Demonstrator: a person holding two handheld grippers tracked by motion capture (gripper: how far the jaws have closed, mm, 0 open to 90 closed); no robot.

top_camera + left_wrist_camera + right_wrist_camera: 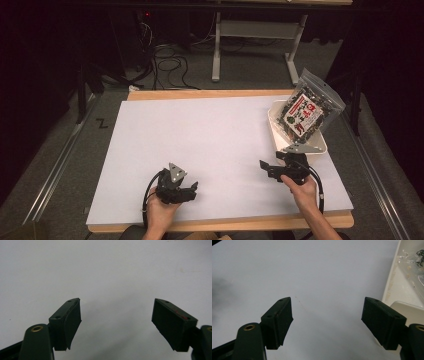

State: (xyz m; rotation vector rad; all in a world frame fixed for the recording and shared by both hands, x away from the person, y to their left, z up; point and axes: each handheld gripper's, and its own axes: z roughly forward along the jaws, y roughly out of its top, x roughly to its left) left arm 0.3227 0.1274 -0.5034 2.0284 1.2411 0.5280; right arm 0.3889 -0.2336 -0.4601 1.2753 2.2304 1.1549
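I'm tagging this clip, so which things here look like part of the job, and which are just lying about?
Likely part of the job:
snack bag
white tray
left gripper, open
right gripper, open, beside the tray

Just about:
cables on the floor
table frame behind

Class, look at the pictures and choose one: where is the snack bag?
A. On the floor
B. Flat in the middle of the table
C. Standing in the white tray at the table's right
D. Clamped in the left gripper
C: the bag stands in the tray, no gripper touching it.
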